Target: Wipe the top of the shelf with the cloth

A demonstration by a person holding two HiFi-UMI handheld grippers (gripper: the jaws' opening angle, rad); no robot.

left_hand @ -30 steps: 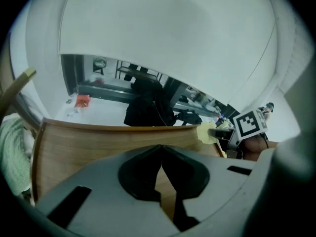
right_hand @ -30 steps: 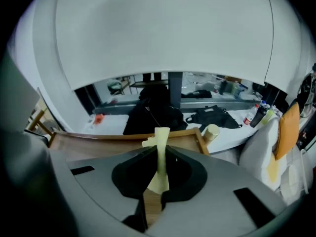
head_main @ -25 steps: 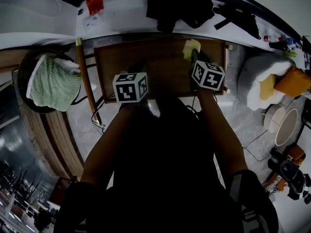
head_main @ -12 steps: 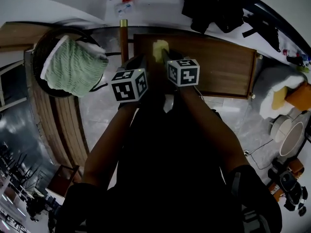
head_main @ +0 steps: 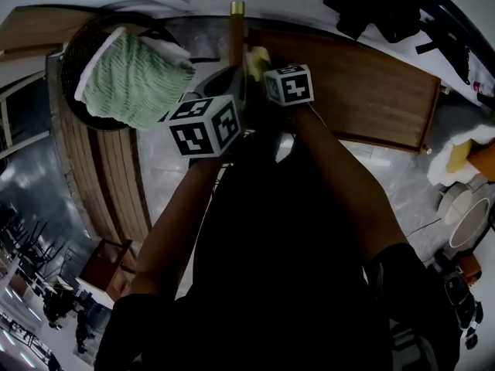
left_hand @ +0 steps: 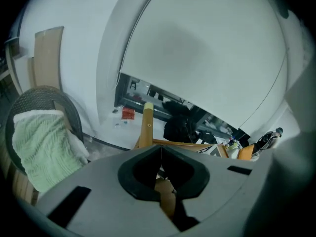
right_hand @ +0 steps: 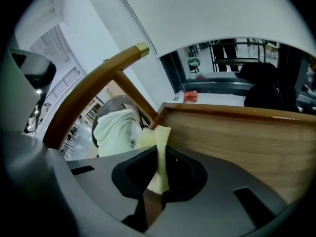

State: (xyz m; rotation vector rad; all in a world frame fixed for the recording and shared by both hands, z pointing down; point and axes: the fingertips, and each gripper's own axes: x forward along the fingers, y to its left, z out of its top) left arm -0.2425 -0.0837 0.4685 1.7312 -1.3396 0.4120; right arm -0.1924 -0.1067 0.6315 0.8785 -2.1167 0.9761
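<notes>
The right gripper (right_hand: 159, 158), jaws clamped on the yellow cloth (right_hand: 157, 141), holds it at the left end of the wooden shelf (head_main: 363, 83) top beside the corner post (head_main: 237, 29), while the left gripper (left_hand: 160, 163) hangs alongside with jaws together and empty; wiping seems under way, though how much remains is unclear.

No legible text, labels, brands or numbers — small print too blurred.
</notes>
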